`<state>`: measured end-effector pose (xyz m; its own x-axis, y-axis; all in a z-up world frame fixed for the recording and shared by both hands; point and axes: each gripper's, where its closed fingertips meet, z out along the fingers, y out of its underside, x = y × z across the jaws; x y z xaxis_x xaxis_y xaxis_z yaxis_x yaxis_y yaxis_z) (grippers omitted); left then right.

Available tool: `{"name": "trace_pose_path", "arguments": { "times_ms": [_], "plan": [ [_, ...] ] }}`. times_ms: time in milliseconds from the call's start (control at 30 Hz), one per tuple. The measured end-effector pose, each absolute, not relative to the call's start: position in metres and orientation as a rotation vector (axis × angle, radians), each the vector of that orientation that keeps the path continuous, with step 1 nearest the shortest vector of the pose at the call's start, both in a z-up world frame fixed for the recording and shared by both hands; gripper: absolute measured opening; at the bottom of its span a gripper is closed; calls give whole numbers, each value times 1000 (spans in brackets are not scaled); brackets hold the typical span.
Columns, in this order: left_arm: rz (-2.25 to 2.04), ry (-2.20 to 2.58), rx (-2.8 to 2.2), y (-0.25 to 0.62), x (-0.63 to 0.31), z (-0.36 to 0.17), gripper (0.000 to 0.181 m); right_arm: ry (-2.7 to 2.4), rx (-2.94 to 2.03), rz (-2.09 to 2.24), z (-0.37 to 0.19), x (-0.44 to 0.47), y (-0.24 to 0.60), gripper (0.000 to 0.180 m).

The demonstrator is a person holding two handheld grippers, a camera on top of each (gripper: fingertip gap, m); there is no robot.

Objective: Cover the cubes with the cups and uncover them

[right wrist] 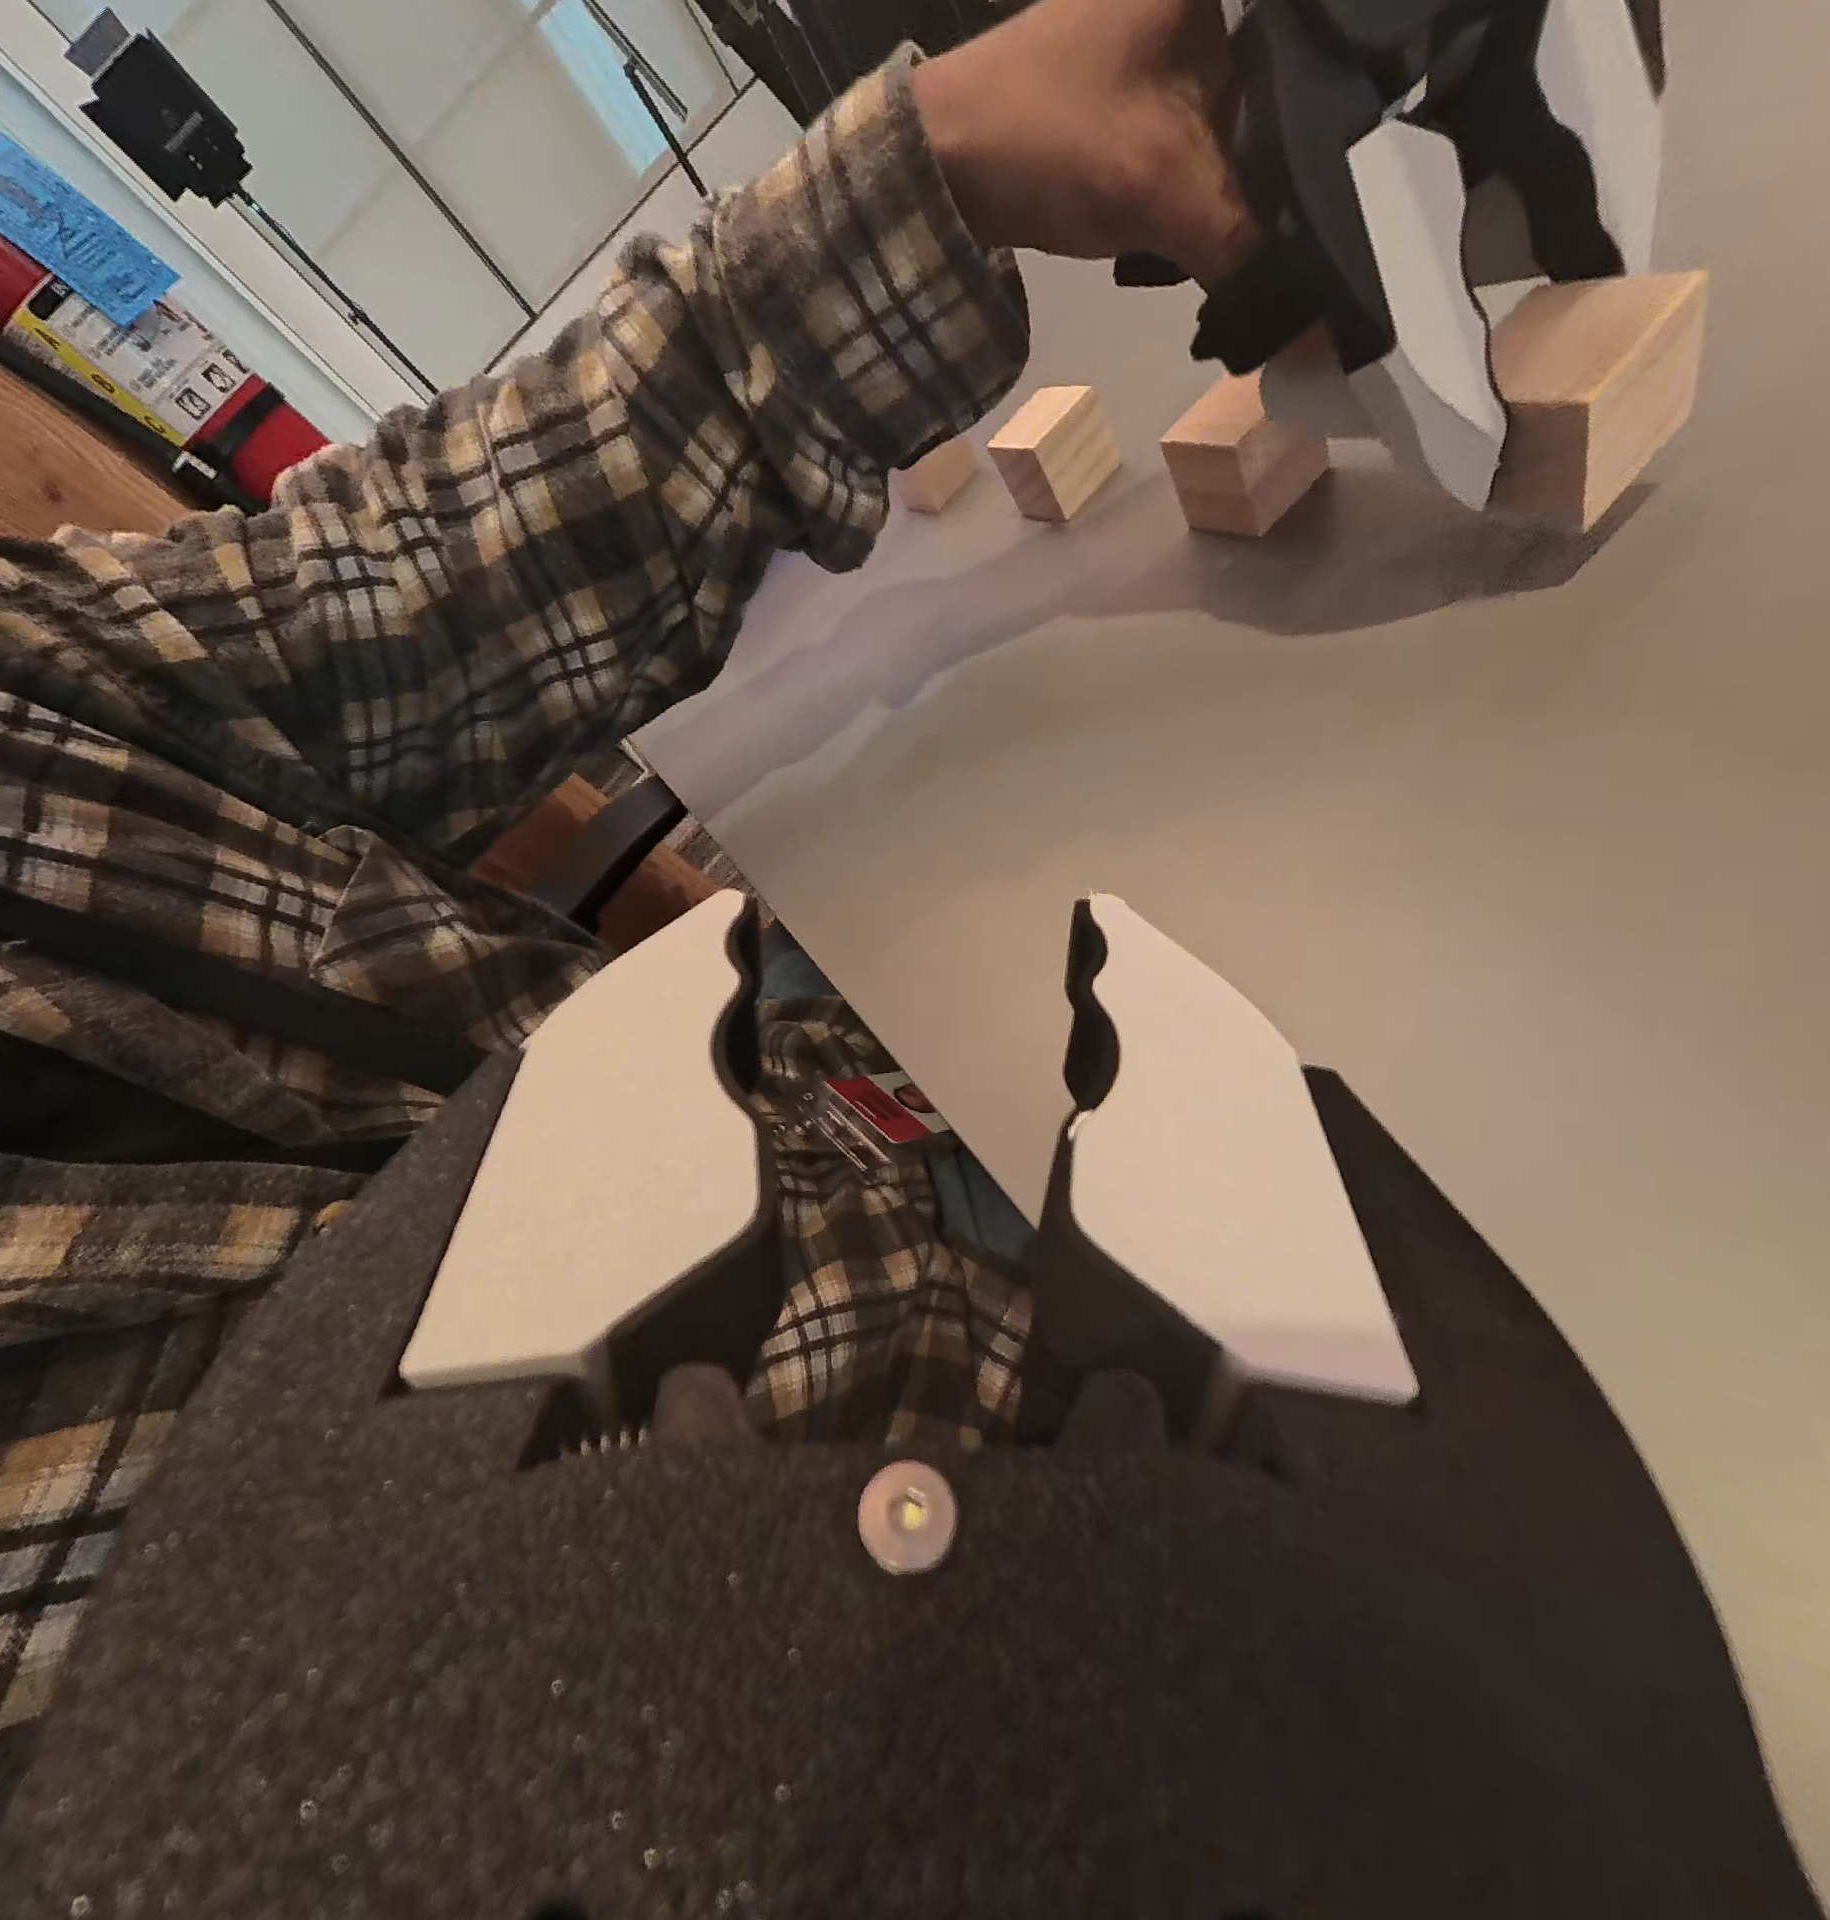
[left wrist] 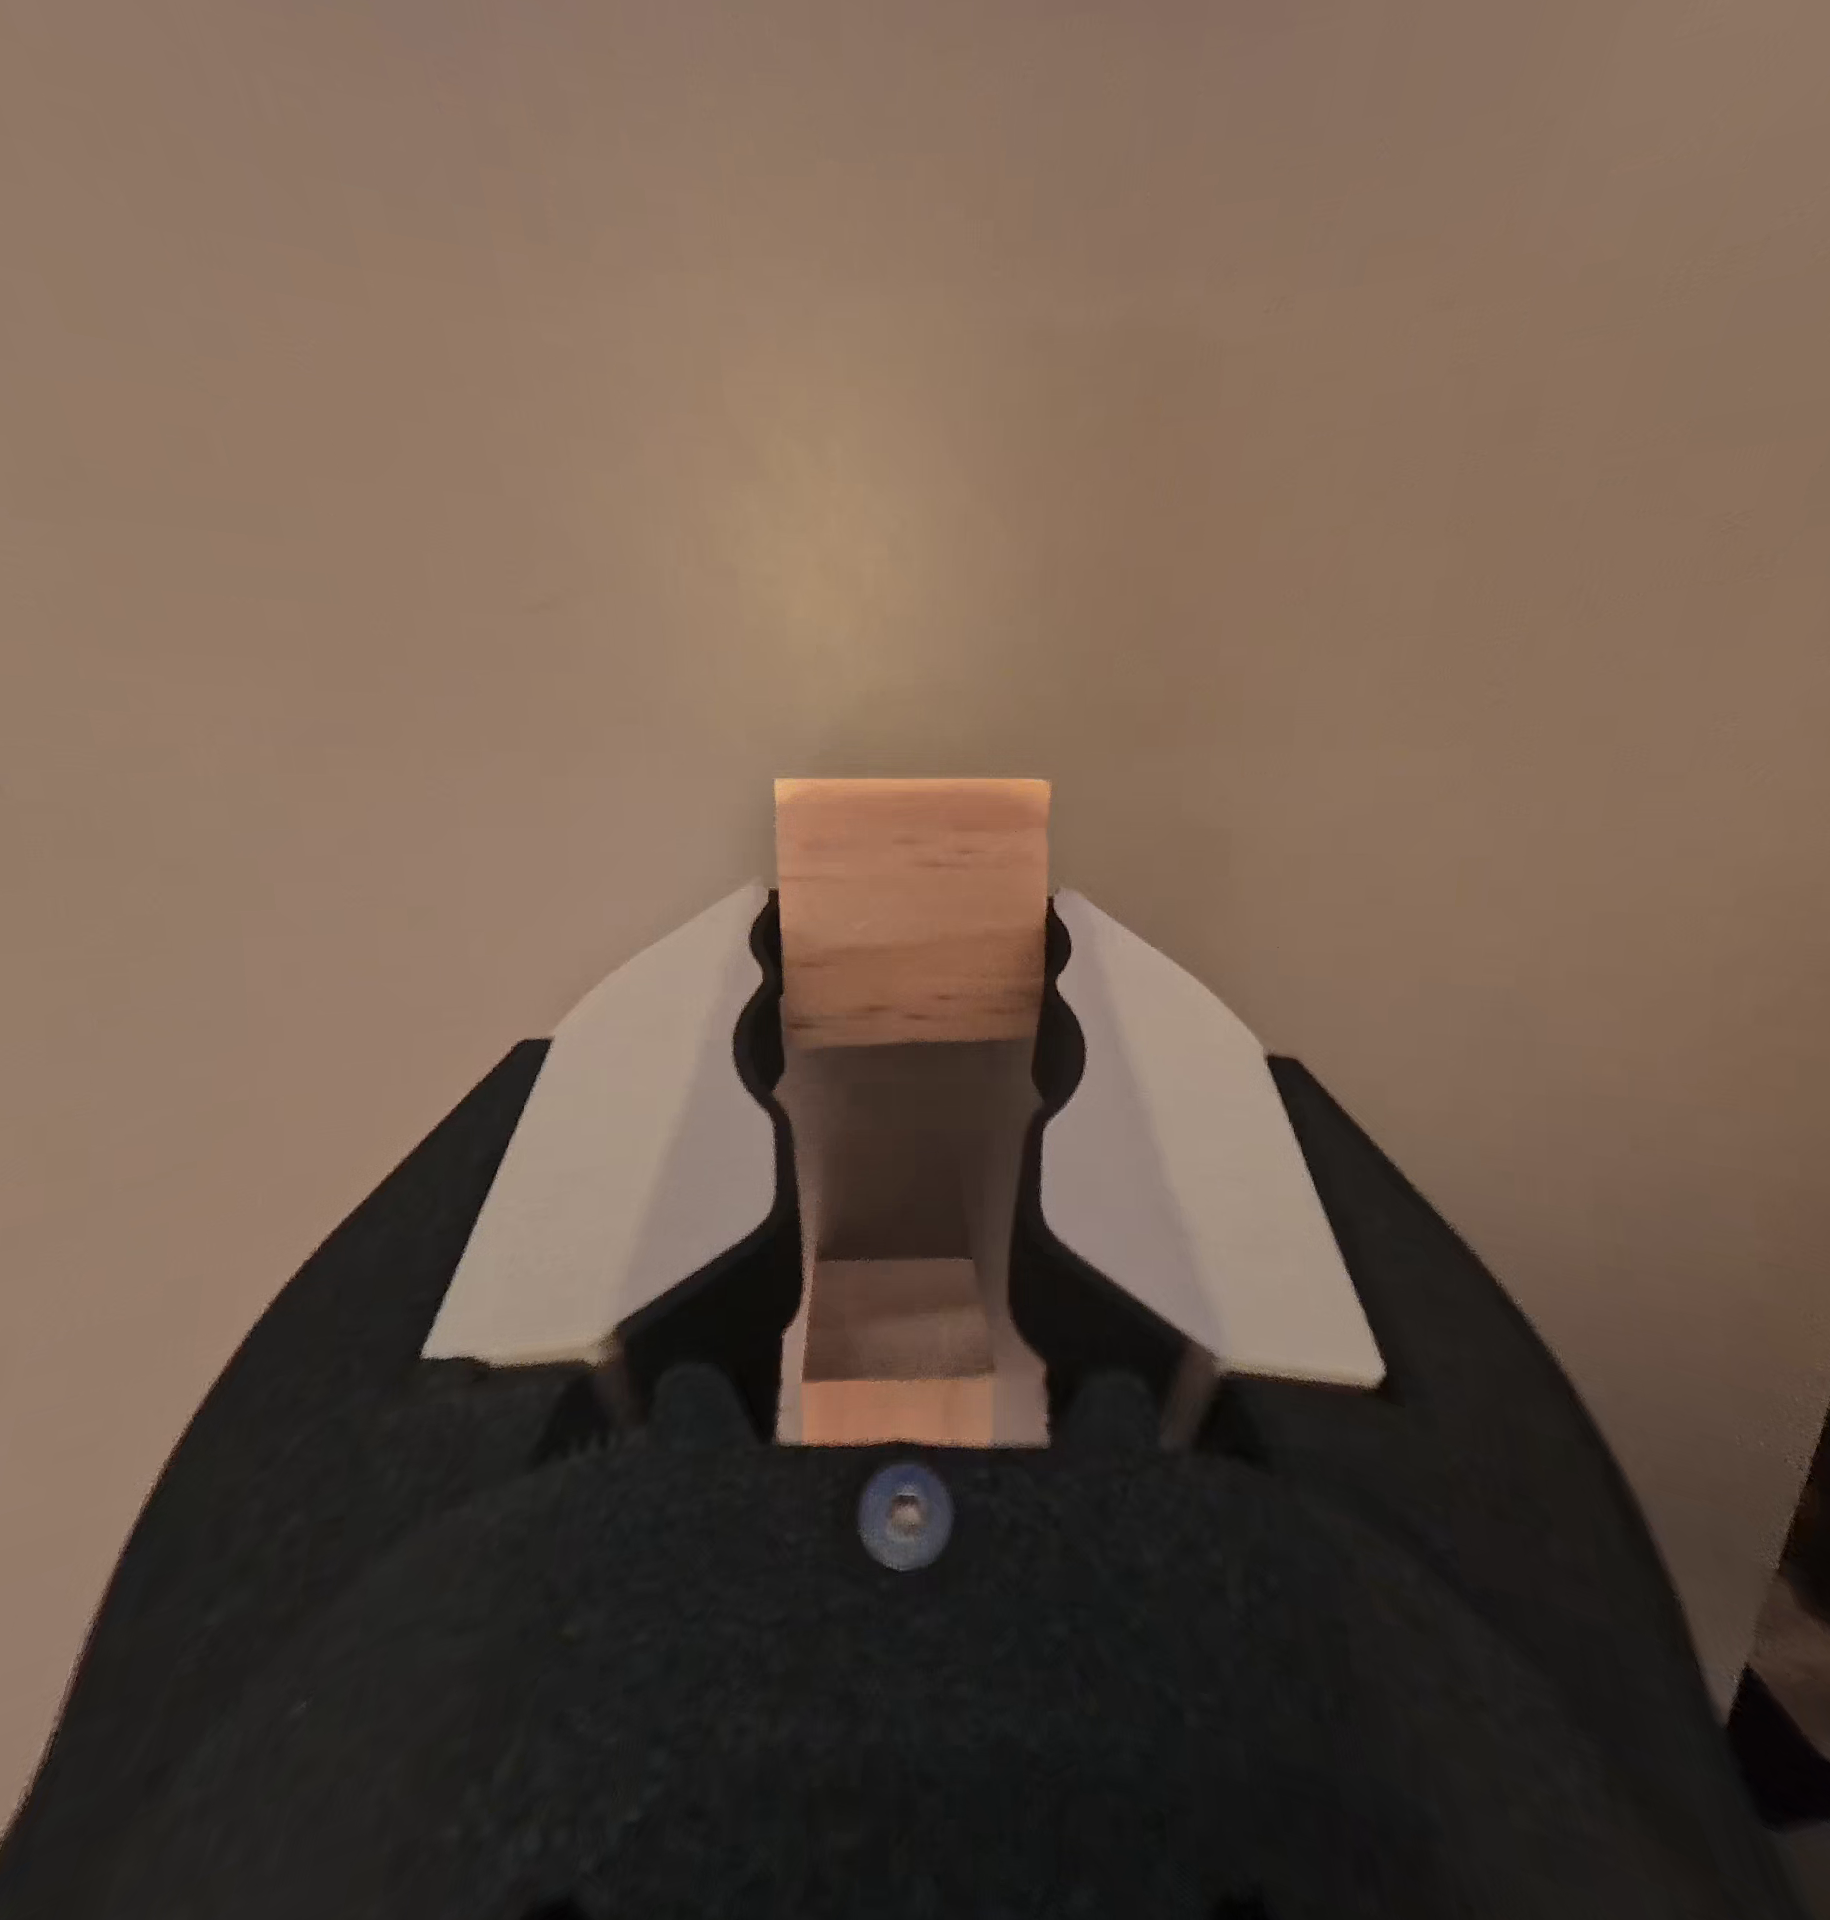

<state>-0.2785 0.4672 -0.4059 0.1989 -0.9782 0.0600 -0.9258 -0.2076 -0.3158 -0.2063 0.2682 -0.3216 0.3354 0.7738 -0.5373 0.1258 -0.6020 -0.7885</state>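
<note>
My left gripper [left wrist: 909, 920] is shut on a light wooden cube [left wrist: 911, 862], which it grips by its two sides close to the grey table [left wrist: 890, 416]. In the right wrist view this cube [right wrist: 1597, 395] rests on the table at the upper right, with the left gripper's white finger [right wrist: 1441, 405] against it. Three more wooden cubes stand in a row to its left: one [right wrist: 1238, 468], another [right wrist: 1056, 452], and a third [right wrist: 937, 478] partly hidden by a sleeve. My right gripper [right wrist: 916, 925] is open and empty over the table's near edge. No cup is in view.
A person's hand [right wrist: 1077, 156] and plaid sleeve [right wrist: 682, 416] reach across the table [right wrist: 1306, 831] to hold the left gripper. The table edge runs diagonally under my right gripper. A black box on a stand [right wrist: 163, 125] and a red object [right wrist: 256, 426] stand in the background.
</note>
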Motion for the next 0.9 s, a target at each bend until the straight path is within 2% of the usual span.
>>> {"name": "trace_pose_path", "arguments": {
  "times_ms": [433,467,600,700,900],
  "plan": [
    [-418,1815,-2298,468,-280,-425,45,-792,-1965,1293,-324,-210,273,56],
    [-403,1822,-2299,468,-281,-426,47,-794,-1967,1293,-324,-211,273,56],
    [-351,1805,-2287,473,-281,-425,81,-802,-1965,1292,-323,-213,271,58],
    [-332,1715,-2231,480,-286,-392,98,-799,-1939,1286,-318,-213,271,59],
    [-308,1401,-2088,477,-366,-262,93,-828,-1910,1321,-318,-224,270,58]
  ]
}}
